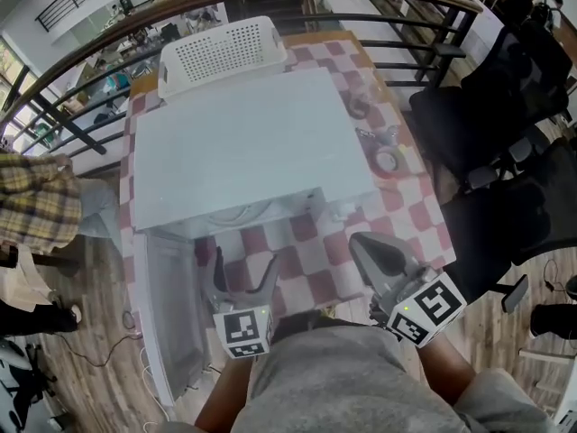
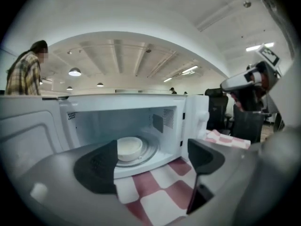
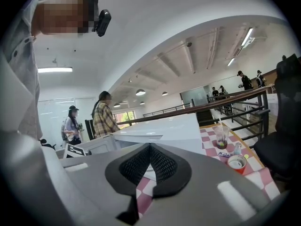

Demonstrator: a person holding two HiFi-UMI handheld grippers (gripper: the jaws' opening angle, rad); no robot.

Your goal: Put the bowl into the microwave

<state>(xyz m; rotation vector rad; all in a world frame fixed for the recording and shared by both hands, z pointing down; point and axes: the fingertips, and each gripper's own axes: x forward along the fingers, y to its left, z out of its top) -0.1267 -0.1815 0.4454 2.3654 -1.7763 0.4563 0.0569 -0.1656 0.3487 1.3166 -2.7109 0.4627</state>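
Observation:
A white microwave (image 1: 243, 142) stands on the red-and-white checked table, its door (image 1: 171, 305) swung open to the left. In the left gripper view a pale bowl (image 2: 130, 148) sits on the turntable inside the cavity; the head view hides it under the microwave's top. My left gripper (image 1: 243, 273) hovers just in front of the opening with its jaws wide apart (image 2: 153, 161) and nothing between them. My right gripper (image 1: 365, 246) is to the right of the opening and tilted upward, with its pads (image 3: 149, 149) together on nothing.
A white perforated basket (image 1: 224, 50) sits behind the microwave. A tape roll (image 1: 389, 161) and small items lie to its right, with a drink cup (image 3: 221, 138) and a red cup (image 3: 236, 163). Black chairs (image 1: 487, 115) stand right, a person in plaid (image 1: 32, 206) left.

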